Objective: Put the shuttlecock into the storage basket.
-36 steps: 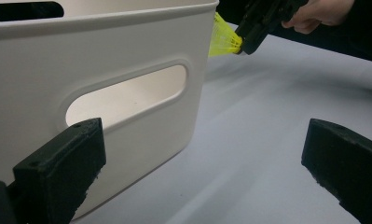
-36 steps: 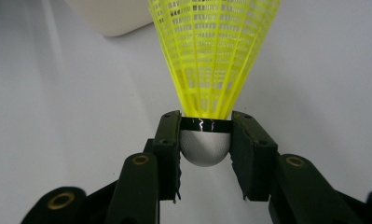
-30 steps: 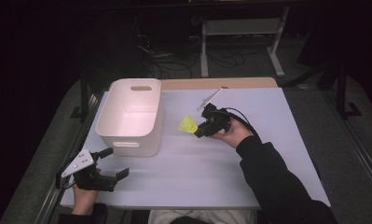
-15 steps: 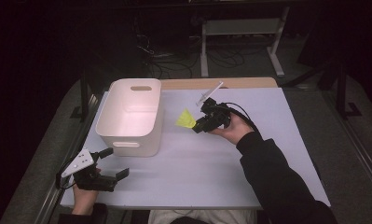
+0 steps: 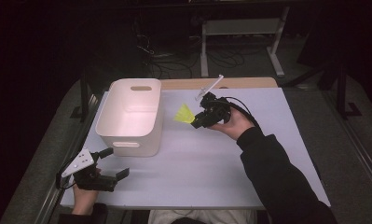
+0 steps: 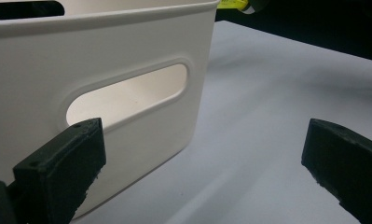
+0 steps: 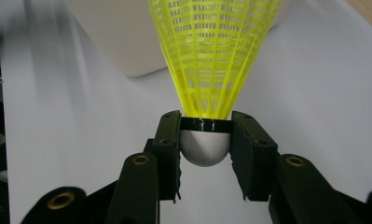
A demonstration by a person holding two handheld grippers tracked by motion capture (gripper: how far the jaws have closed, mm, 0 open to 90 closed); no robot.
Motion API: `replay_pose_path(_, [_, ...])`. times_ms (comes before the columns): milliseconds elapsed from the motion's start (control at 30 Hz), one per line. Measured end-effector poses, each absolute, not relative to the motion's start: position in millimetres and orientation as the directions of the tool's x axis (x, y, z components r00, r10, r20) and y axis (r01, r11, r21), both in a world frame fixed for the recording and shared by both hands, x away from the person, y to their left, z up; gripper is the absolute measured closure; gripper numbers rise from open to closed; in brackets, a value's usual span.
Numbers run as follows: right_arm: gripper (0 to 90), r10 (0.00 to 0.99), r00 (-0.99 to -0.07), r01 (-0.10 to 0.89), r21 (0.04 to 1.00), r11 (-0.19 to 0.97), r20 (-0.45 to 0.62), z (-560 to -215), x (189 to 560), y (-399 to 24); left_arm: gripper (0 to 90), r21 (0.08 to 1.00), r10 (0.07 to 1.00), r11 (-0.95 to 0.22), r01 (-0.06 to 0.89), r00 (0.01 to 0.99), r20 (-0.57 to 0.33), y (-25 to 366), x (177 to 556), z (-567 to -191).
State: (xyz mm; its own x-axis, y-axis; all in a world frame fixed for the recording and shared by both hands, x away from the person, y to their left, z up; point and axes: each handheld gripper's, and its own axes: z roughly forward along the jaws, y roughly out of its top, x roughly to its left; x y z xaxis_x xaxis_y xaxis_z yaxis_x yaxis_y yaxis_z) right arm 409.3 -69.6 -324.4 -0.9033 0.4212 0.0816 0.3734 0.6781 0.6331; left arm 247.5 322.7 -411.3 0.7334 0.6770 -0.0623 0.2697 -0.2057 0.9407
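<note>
A yellow shuttlecock (image 7: 215,51) is being pinched by its grey cork base between the pads of the right gripper (image 7: 205,140), skirt pointing away from the jaws; in the high view the shuttlecock (image 5: 185,114) is being held off the table (image 5: 211,172), just beside the right wall of the white bin (image 5: 130,140) and a little short of its rim. Pick-up is being judged as done; carrying over the rim and letting go inside the bin is being judged as what is left. The bin's inside is being seen bare and pale, nothing lying in it as far as can be told. The left gripper (image 5: 110,163) is being held near the bin's front wall, jaws spread wide with nothing between them; in the left gripper view the slotted handle (image 6: 127,95) of the bin is being faced by those jaws. Room for moving: open air is being left between shuttlecock and bin rim, the rim being the one edge to be cleared; right of the bin the table surface is lying open, and the table's far edge is being kept well apart from the bin
</note>
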Motion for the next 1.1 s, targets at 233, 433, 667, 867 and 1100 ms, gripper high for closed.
replay_pose_path(233, [62.8, 0.414, -0.908, 0.356, 0.647, 0.674, 0.067, -311, 411, -68, 0.0, 0.940, 0.677, -0.207, 0.270, 0.734, -0.061, 323, 248, -411])
replay_pose_path(433, [62.9, 0.407, -0.912, 0.337, 0.657, 0.674, 0.051, -298, 412, -66, 0.0, 0.941, 0.676, -0.206, 0.270, 0.734, -0.063, 323, 248, -411])
replay_pose_path(667, [62.9, 0.394, -0.918, 0.317, 0.658, 0.683, 0.034, -289, 412, -59, 0.0, 0.941, 0.676, -0.206, 0.269, 0.734, -0.062, 323, 248, -411])
replay_pose_path(867, [62.8, 0.385, -0.922, 0.304, 0.663, 0.684, 0.026, -281, 412, -53, 0.0, 0.941, 0.676, -0.206, 0.268, 0.734, -0.061, 323, 248, -411])
replay_pose_path(1100, [62.9, 0.373, -0.928, 0.289, 0.667, 0.686, 0.018, -272, 413, -47, 0.0, 0.941, 0.676, -0.206, 0.268, 0.734, -0.061, 323, 248, -411])
